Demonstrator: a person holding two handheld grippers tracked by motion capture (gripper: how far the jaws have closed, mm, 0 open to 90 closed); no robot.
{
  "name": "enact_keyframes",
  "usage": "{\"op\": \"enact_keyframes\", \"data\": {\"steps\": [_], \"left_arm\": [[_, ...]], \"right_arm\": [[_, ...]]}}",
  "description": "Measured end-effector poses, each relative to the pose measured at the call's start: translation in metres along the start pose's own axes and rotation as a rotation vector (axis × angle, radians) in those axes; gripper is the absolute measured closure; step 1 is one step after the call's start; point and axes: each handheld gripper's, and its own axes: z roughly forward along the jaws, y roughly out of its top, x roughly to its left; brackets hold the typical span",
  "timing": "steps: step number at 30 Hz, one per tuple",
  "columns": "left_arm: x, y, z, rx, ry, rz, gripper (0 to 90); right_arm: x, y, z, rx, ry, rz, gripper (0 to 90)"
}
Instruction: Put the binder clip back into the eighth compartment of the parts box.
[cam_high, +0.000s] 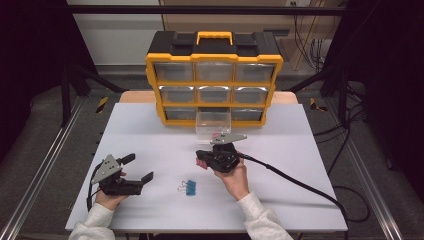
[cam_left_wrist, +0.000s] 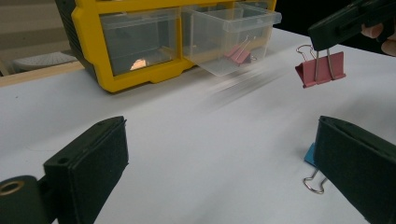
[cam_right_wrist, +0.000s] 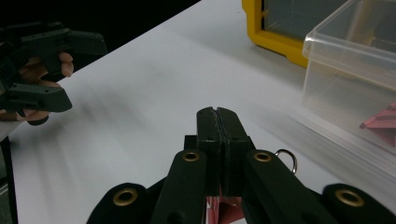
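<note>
Right gripper (cam_left_wrist: 322, 46) is clamped tight on the wire handles of a red binder clip (cam_left_wrist: 321, 70), and the clip hangs below the jaws, clear of the white table (cam_high: 150, 125), out in front of the yellow drawer cabinet (cam_high: 214, 85). In the right gripper view the two black jaws are pressed flat together with a wire loop peeking out beside them. The clear drawer (cam_high: 213, 124) on the bottom row is pulled out, and there is already another red clip (cam_left_wrist: 239, 52) lying inside it, so this one looks bound for the same bin. Left gripper (cam_high: 134, 170) rests low on the table with its jaws spread wide and nothing between them, and a blue binder clip (cam_high: 190, 187) lies just beside it. On handling: a binder clip is light, stiff sprung steel, nothing fragile here, but those thin wire handles pivot, so I'd expect the body to swing on a quick move. Gripping the painted body flat across its sides would hold steadier than the slick wire loops
</note>
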Motion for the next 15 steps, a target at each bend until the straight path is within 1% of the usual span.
{"op": "enact_keyframes", "data": {"steps": [3, 9, 15], "left_arm": [[0.0, 0.0, 0.0, 0.0, 0.0, 0.0, 2.8], [0.0, 0.0, 0.0, 0.0, 0.001, 0.0, 2.7], [0.0, 0.0, 0.0, 0.0, 0.001, 0.0, 2.8]], "right_arm": [[-0.001, 0.005, -0.007, -0.015, -0.015, -0.009, 89.2], [-0.002, 0.011, -0.017, -0.04, -0.04, -0.028, 89.2], [-0.003, 0.015, -0.022, -0.058, -0.045, -0.024, 89.2]]}}
